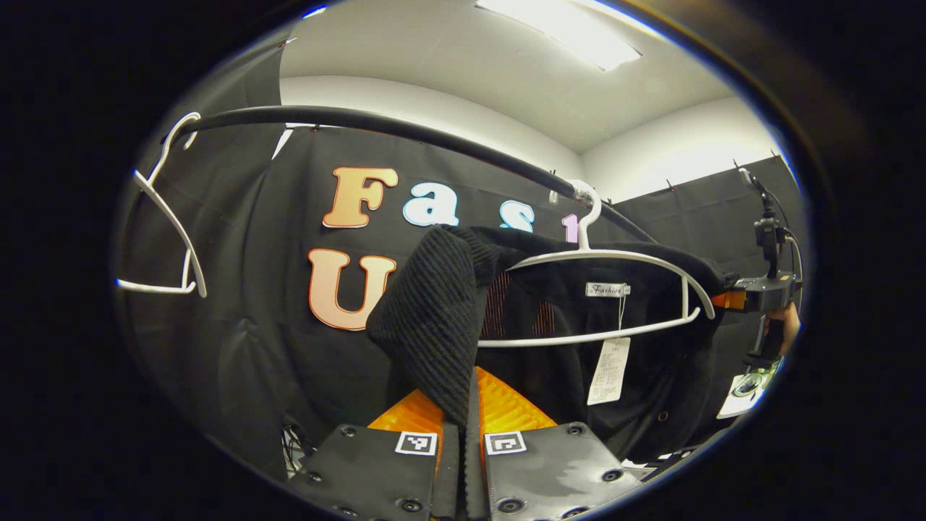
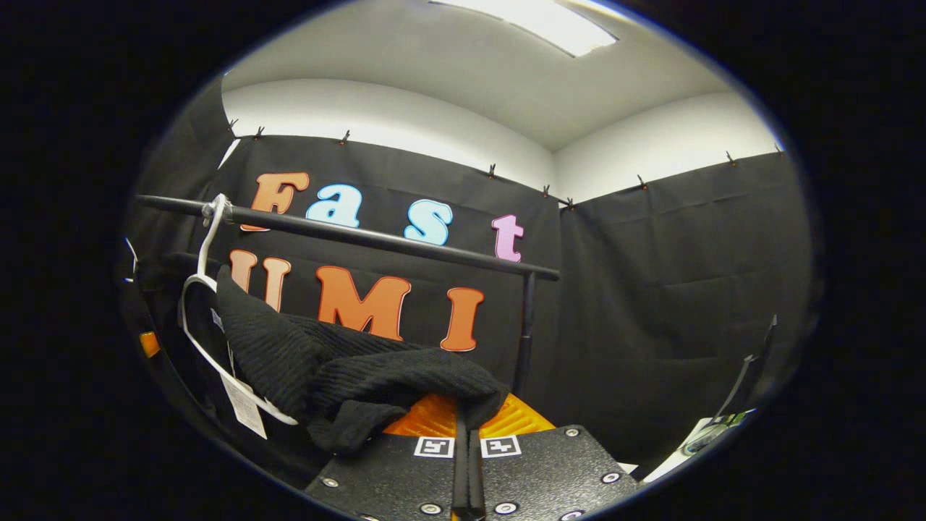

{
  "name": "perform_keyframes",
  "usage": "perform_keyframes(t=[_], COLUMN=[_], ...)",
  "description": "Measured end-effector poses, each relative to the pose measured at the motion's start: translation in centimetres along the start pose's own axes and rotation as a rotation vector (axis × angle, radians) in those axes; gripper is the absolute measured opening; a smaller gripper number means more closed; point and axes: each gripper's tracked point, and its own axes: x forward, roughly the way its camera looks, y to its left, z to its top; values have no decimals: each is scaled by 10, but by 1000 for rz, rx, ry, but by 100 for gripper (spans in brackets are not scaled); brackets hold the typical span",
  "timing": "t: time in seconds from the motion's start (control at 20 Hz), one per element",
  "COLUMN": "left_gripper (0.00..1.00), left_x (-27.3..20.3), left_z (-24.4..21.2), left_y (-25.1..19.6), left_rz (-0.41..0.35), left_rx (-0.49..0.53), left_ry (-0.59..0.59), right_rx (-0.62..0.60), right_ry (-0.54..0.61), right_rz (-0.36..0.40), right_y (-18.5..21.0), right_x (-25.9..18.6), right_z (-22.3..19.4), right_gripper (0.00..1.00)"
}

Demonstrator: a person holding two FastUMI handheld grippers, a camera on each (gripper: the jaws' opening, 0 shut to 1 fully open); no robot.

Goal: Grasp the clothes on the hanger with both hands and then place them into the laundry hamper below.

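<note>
The left gripper (image 1: 463, 434) is clamped on a fold of the black knit (image 1: 434, 318), its fingers pressed together with the cloth pinched between them; the right gripper (image 2: 463, 434) is likewise closed on the other shoulder of the knit (image 2: 376, 376), the fabric bunched over its tips. In the left gripper view the right gripper (image 1: 752, 293) also appears far off, held by a hand (image 1: 785, 325) at the knit's far edge. The knit hangs on the white hanger (image 1: 600, 297), which hooks over the black rail (image 1: 405, 130); a paper tag (image 1: 609, 370) dangles from the collar. The hamper lies below, out of sight. The main risk, as I judge it, is that the neck opening catches on the hanger's arms, so a downward pull drags the hanger off the rail or stretches the knit. Uneven pulling by the two hands could tilt the hanger and jam one shoulder. The pinches look thin, so the cloth could slip free. A second hanger (image 1: 170, 231) hangs apart on the rail and could be knocked.
</note>
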Motion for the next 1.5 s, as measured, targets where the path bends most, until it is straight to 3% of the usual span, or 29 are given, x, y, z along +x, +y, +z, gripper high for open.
perform_keyframes(t=[0.1, 0.3, 0.55, 0.9, 1.1, 1.5], left_gripper=[11, 13, 13, 10, 10, 11], left_x=[8, 18, 43, 70, 78, 47], left_z=[9, 29, 27, 22, 10, -53], left_y=[6, 38, 66, 100, 118, 115], left_rz=[14, 111, 178, 243, 266, 222], left_rx=[11, 51, 95, 123, 116, 147], left_ry=[-18, -91, -119, -135, -111, 30], right_rx=[16, 55, 70, 153, 167, 166], right_ry=[2, 12, 46, 73, 61, 116], right_rz=[13, 72, 128, 128, 144, 194], right_y=[2, 18, 36, 62, 90, 136], right_x=[8, 12, 19, 15, -3, -48], right_z=[-5, -22, -57, -103, -112, -138], right_gripper=[0, 0, 0, 0, 0, 0])
